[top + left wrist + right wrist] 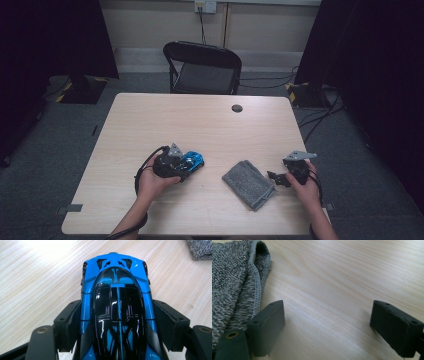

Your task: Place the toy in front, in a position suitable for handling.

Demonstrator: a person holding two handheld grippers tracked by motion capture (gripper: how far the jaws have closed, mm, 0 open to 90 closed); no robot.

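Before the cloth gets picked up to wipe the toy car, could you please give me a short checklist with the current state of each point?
1. Left tool grips the blue toy car: ok, both jaws sit against its sides.
2. Car supported: cannot tell whether its wheels rest on the table or are lifted.
3. Right tool ready to take something: ok, jaws wide apart with nothing between them.
4. Right tool lined up with the grey cloth: not ok, the cloth lies beside one jaw, not between the two.
5. Cloth free to lift: ok, it lies folded on the table, apart from the car in the high view.
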